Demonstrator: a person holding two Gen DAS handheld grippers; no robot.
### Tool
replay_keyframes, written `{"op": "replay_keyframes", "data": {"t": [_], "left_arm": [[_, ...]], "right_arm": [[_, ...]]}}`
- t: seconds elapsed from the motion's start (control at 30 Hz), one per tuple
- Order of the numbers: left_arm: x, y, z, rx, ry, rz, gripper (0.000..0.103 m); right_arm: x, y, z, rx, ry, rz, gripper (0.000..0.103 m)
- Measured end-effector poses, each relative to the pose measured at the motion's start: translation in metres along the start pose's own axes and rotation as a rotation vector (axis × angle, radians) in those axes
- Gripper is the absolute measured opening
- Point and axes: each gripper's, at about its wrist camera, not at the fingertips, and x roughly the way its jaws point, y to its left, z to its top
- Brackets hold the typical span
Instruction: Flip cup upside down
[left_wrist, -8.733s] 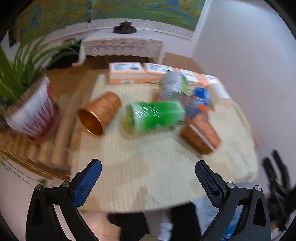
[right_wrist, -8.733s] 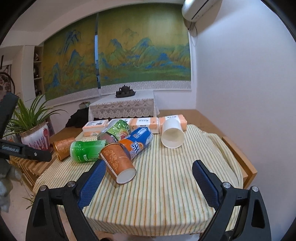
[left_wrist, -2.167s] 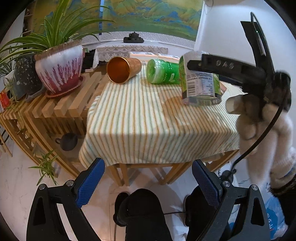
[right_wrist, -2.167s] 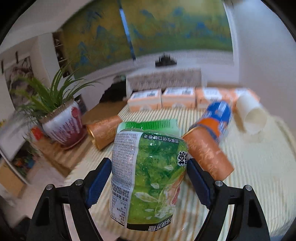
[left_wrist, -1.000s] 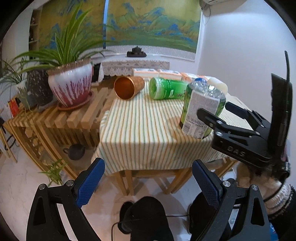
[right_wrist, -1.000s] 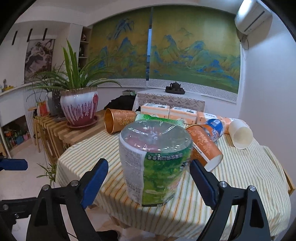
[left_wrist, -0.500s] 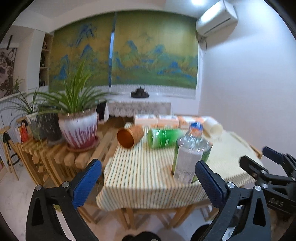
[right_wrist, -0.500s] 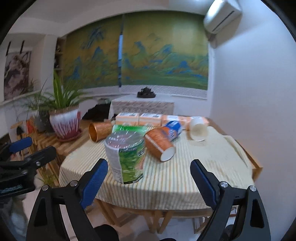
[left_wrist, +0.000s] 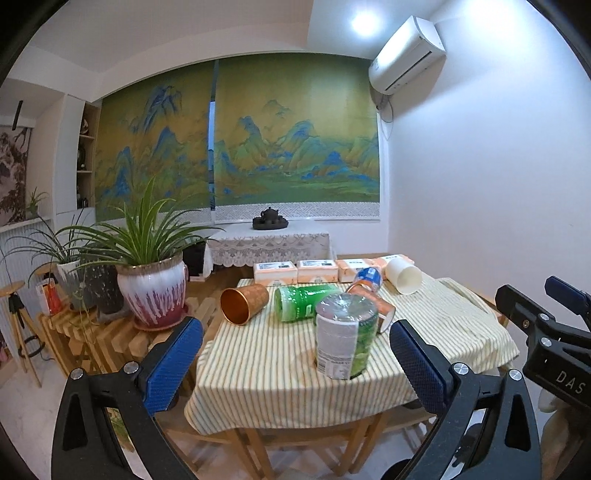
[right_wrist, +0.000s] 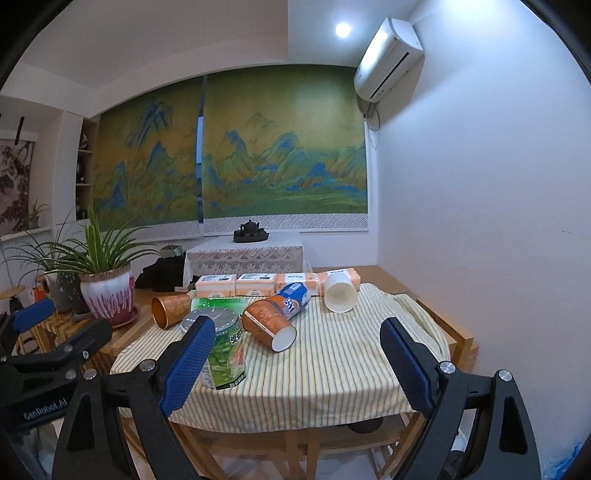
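Note:
A green-labelled plastic cup (left_wrist: 345, 338) stands upside down near the front edge of the striped table (left_wrist: 266, 365); it also shows in the right wrist view (right_wrist: 223, 350), partly behind my right finger. On their sides lie a gold cup (left_wrist: 242, 304), a green cup (left_wrist: 301, 301), an orange paper cup (right_wrist: 267, 323), a blue-orange cup (right_wrist: 293, 297) and a white cup (right_wrist: 340, 291). My left gripper (left_wrist: 295, 358) is open and empty, back from the table. My right gripper (right_wrist: 297, 358) is open and empty, also back from the table.
Orange-white boxes (left_wrist: 317, 269) line the table's far edge. A potted plant (left_wrist: 151, 291) stands on a slatted wooden stand (left_wrist: 110, 338) to the left. A lace-covered side table (left_wrist: 269, 247) is behind. A white wall (right_wrist: 480, 221) is at the right.
My right gripper turned the green-labelled cup bottom up, set it on the table and opened. Both grippers have since drawn back from the table.

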Motion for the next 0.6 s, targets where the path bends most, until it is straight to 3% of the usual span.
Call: {"op": "replay_keyframes", "data": {"t": [0.33, 0.6], "left_arm": [[-0.022, 0.002, -0.005, -0.029, -0.035, 0.010, 0.103], [-0.029, -0.004, -0.001, -0.017, -0.046, 0.003, 0.103]], "right_arm": [[-0.023, 0.000, -0.006, -0.005, -0.039, -0.014, 0.097], [-0.029, 0.002, -0.003, -0.011, -0.054, -0.015, 0.097]]}}
